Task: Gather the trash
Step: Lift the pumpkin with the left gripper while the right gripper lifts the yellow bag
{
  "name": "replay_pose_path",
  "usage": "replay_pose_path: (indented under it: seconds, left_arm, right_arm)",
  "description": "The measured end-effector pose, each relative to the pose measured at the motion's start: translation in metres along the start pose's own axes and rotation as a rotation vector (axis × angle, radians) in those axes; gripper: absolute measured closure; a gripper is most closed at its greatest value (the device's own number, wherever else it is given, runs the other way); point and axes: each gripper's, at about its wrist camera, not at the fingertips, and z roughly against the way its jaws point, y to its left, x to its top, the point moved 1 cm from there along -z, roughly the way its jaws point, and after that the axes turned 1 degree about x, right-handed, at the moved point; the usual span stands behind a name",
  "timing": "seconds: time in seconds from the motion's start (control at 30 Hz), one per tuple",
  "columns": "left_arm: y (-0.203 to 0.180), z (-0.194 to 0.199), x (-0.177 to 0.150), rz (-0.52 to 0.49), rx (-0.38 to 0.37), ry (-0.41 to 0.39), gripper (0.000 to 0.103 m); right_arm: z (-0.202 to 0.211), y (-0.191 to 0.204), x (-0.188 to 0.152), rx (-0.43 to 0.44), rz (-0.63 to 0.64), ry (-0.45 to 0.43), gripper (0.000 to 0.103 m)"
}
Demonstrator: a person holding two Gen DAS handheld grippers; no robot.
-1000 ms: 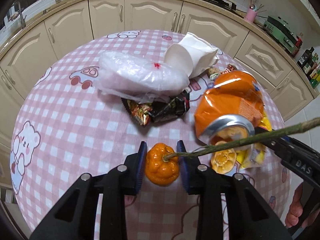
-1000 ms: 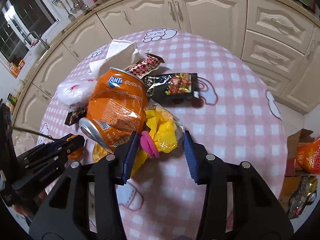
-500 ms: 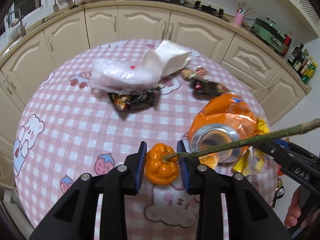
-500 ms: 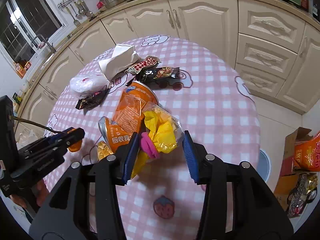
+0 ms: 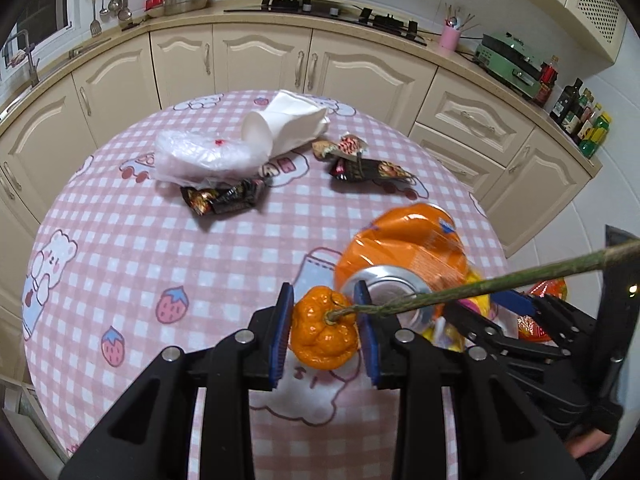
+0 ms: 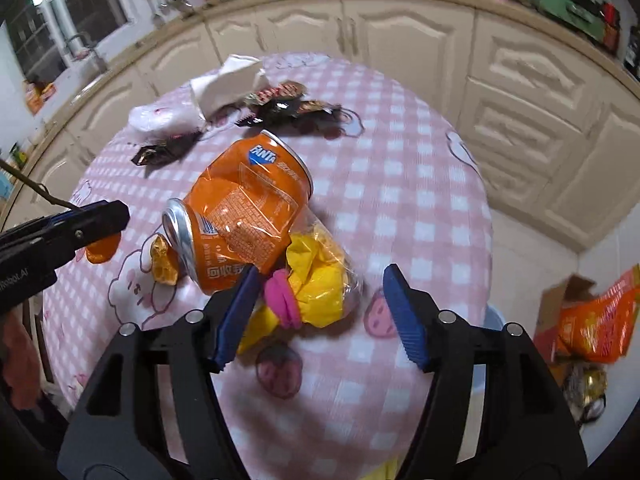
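pink checked table (image 5: 120,240): left gripper (image 5: 324,334) clamps orange fruit (image 5: 324,334); right gripper (image 6: 316,316), just opening, straddles yellow bag (image 6: 320,280).

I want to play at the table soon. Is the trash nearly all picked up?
Not nearly. Nothing looks put away yet. In hand: the left gripper is shut on a bumpy orange fruit with a long stem. The right gripper has just been opening its jaws, with a yellow wrapper bundle between them. Left on the table: crushed Fanta can, white plastic bag, paper cup, dark snack wrappers.
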Motion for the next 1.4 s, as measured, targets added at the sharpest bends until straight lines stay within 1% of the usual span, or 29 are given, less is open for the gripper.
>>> replay_pose_path:
  seconds: [0.03,0.07,0.1,0.13,0.2,0.3,0.4,0.47,0.53,0.7,0.77,0.93,1.0,1.13,1.17,1.2,1.27,1.37,1.4]
  left_arm:
    - [-0.001,0.000,-0.001,-0.002,-0.003,0.003,0.073]
    - [-0.003,0.001,-0.002,-0.006,-0.004,0.002,0.073]
    - [-0.004,0.002,-0.003,-0.009,-0.004,0.000,0.073]
    - [-0.005,0.003,-0.004,-0.011,-0.004,-0.001,0.073]
    - [-0.008,0.008,-0.004,-0.014,-0.008,-0.008,0.073]
    - [-0.014,0.014,-0.004,-0.022,-0.017,-0.021,0.073]
    - [-0.020,0.019,-0.006,-0.029,-0.027,-0.028,0.073]
    - [-0.025,0.024,-0.007,-0.039,-0.034,-0.036,0.073]
    - [-0.029,0.027,-0.009,-0.049,-0.041,-0.041,0.073]
    - [-0.035,0.034,-0.012,-0.055,-0.053,-0.053,0.073]
    - [-0.036,0.037,-0.014,-0.055,-0.058,-0.059,0.073]
    - [-0.037,0.046,-0.015,-0.060,-0.068,-0.075,0.073]
    - [-0.035,0.050,-0.015,-0.056,-0.071,-0.084,0.073]
    - [-0.025,0.057,-0.014,-0.037,-0.071,-0.102,0.073]
    - [-0.022,0.058,-0.014,-0.031,-0.072,-0.104,0.073]
    - [-0.018,0.060,-0.014,-0.024,-0.073,-0.106,0.073]
    - [-0.012,0.061,-0.015,-0.012,-0.071,-0.107,0.073]
    - [-0.002,0.057,-0.015,0.004,-0.070,-0.097,0.073]
    - [0.000,0.055,-0.015,0.006,-0.071,-0.092,0.073]
  right_arm:
    - [0.000,-0.002,0.000,0.013,-0.015,0.000,0.050]
    - [0.002,-0.006,0.000,0.040,-0.041,-0.001,0.056]
    - [0.004,-0.007,0.001,0.055,-0.055,0.004,0.057]
    - [0.007,-0.007,0.000,0.051,-0.059,0.004,0.058]
    - [0.016,-0.006,-0.002,0.043,-0.057,-0.015,0.058]
    - [0.029,-0.009,-0.003,0.088,-0.081,-0.032,0.058]
    - [0.038,-0.011,-0.006,0.079,-0.088,-0.044,0.058]
    - [0.042,-0.012,-0.008,0.088,-0.091,-0.046,0.058]
    - [0.048,-0.016,-0.011,0.112,-0.112,-0.048,0.058]
    - [0.065,-0.025,-0.014,0.221,-0.171,-0.068,0.058]
    - [0.072,-0.026,-0.013,0.234,-0.177,-0.081,0.058]
    - [0.091,-0.020,-0.001,0.259,-0.162,-0.118,0.058]
    - [0.097,-0.014,0.007,0.246,-0.140,-0.132,0.058]
    - [0.103,0.003,0.028,0.259,-0.094,-0.138,0.058]
    - [0.102,0.010,0.035,0.249,-0.072,-0.138,0.058]
    - [0.100,0.014,0.039,0.236,-0.063,-0.132,0.058]
    - [0.087,0.025,0.045,0.216,-0.039,-0.089,0.058]
    - [0.050,0.035,0.045,0.208,-0.042,0.026,0.058]
    - [0.043,0.036,0.043,0.216,-0.043,0.046,0.058]
